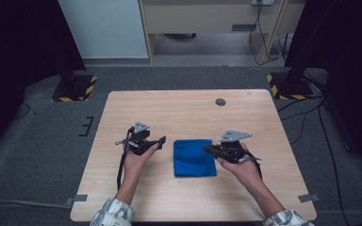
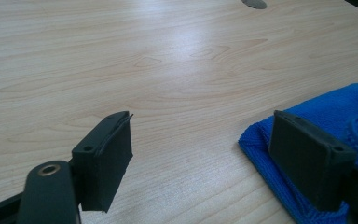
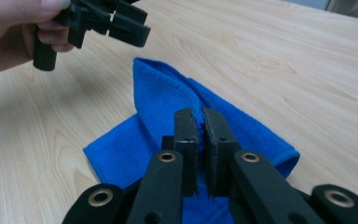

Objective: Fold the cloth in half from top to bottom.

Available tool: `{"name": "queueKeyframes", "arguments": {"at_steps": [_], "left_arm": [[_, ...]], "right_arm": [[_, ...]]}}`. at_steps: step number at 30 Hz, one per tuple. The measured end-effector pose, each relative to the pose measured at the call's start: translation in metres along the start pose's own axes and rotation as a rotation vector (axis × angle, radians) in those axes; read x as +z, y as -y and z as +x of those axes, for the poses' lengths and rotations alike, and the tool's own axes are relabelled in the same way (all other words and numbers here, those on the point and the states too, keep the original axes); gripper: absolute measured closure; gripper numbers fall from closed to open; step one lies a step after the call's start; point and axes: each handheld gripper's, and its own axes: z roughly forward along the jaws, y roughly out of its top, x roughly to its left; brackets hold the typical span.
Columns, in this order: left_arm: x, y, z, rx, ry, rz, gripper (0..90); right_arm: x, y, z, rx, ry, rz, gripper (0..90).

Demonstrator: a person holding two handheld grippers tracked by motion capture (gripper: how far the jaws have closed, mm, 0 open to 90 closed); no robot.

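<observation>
Right claw (image 3: pixel 200 116) nearly together over the blue cloth's (image 3: pixel 168 98) raised fold; we cannot tell if it pinches. Left claw (image 2: pixel 205 154) apart at the cloth's edge. Cloth mid-surface (image 1: pixel 179 113), bare wood around.

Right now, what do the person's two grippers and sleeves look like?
Both are black handheld tools. The left gripper and the right gripper each carry a grey three-cornered plate on top, and a black cable trails from the left one. In the right gripper view, brass-coloured rivets dot the flat, rectangular jaws. The sleeves are light with a dark pattern.
</observation>
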Motion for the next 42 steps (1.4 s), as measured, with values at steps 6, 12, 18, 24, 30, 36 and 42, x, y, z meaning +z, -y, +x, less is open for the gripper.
{"name": "queueKeyframes", "arguments": {"at_steps": [6, 12, 18, 24, 30, 36, 42], "left_arm": [[0.001, 0.002, -0.001, 0.009, -0.002, 0.008, 20.5], [0.006, 0.005, -0.009, 0.027, -0.003, 0.021, 20.5], [0.007, 0.004, -0.013, 0.030, 0.006, 0.020, 20.4], [0.007, 0.005, -0.015, 0.032, 0.009, 0.021, 20.4], [0.008, 0.008, -0.022, 0.050, 0.015, 0.029, 20.2], [0.006, 0.009, -0.027, 0.063, 0.018, 0.030, 20.0], [0.001, 0.009, -0.027, 0.069, 0.017, 0.018, 19.7]], "right_arm": [[0.000, 0.014, 0.001, -0.011, -0.012, 0.021, 83.0], [0.003, 0.028, 0.004, -0.018, -0.031, 0.057, 80.3], [0.001, 0.038, 0.005, -0.020, -0.036, 0.078, 77.4], [0.000, 0.045, 0.005, -0.013, -0.041, 0.088, 70.7], [-0.004, 0.051, 0.007, -0.016, -0.042, 0.109, 64.4], [-0.008, 0.053, 0.010, -0.018, -0.047, 0.112, 55.5], [-0.009, 0.052, 0.010, -0.011, -0.016, 0.098, 40.6]]}}
